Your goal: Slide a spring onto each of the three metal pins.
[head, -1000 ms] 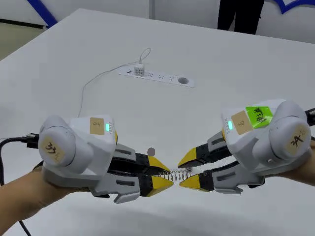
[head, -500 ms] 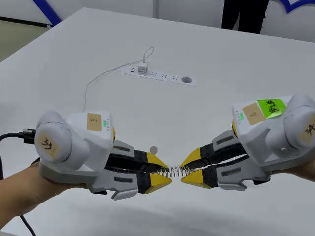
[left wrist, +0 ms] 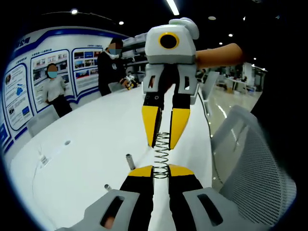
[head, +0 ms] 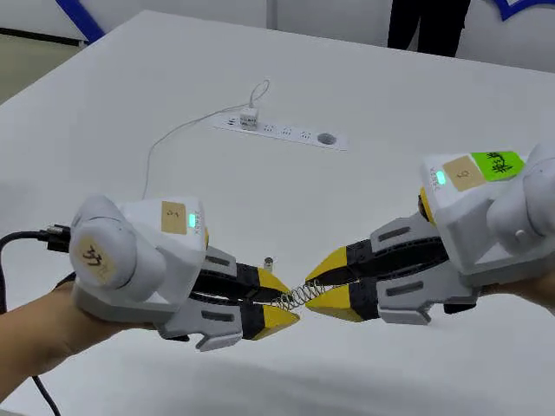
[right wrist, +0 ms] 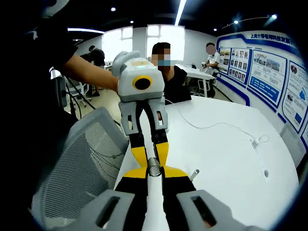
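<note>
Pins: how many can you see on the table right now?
2. One pin stands left of the spring in the left gripper view; another is nearer, beside the left gripper. A third may be hidden by the grippers.

tan sticker (head: 174,217) on left gripper (head: 289,304) — unreadable, green sticker (head: 496,164) likewise

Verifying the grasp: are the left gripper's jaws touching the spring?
Touching. Left gripper view: the left gripper has its jaws pinched on the spring, no gap.
</note>
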Available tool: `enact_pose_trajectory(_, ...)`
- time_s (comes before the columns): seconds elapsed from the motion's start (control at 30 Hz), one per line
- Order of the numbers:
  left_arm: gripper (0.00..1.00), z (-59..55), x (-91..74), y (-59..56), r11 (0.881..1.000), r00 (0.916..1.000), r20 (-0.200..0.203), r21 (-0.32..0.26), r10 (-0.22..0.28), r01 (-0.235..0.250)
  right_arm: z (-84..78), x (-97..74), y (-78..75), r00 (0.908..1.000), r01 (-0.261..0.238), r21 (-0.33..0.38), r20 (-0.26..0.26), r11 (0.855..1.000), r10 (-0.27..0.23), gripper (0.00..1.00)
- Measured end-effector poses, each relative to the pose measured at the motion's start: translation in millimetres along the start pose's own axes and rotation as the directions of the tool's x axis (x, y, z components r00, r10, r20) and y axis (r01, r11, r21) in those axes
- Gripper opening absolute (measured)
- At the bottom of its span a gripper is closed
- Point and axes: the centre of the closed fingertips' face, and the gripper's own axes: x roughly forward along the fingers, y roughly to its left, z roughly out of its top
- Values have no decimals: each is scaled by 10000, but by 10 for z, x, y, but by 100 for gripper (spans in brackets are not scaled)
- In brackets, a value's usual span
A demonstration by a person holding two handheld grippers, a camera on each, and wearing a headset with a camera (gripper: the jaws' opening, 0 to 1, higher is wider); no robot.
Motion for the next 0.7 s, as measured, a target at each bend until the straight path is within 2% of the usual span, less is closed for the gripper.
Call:
enact_pose_trajectory(0.2, 10, -9, 3, 9, 10000, 10000, -13, -11, 14, -14, 62, 27, -11, 9998, 17, 136, 207, 9999, -20, 11)
enact_pose_trajectory(0.27, 10, 3, 1, 10, 10000, 10000, 54, -13, 30, -30, 165, 37, 6, 9974, -91, 494, 719, 9987, 56, 11)
enact_pose_trajectory(0.57, 10, 4, -4, 27, 9999, 9999, 58, -33, 124, -124, 219, 93, -11, 9968, 7, 436, 794, 9990, -42, 11)
enact_pose_trajectory(0.63, 10, 21, -4, 30, 9999, 9998, 131, -86, 150, -149, 241, 98, -15, 9961, 31, 488, 876, 9988, -74, 11)
enact_pose_trajectory(0.7, 10, 56, -1, 26, 9996, 9992, 374, -243, 129, -120, 278, 95, -17, 9947, 27, 573, 1021, 9984, -86, 11)
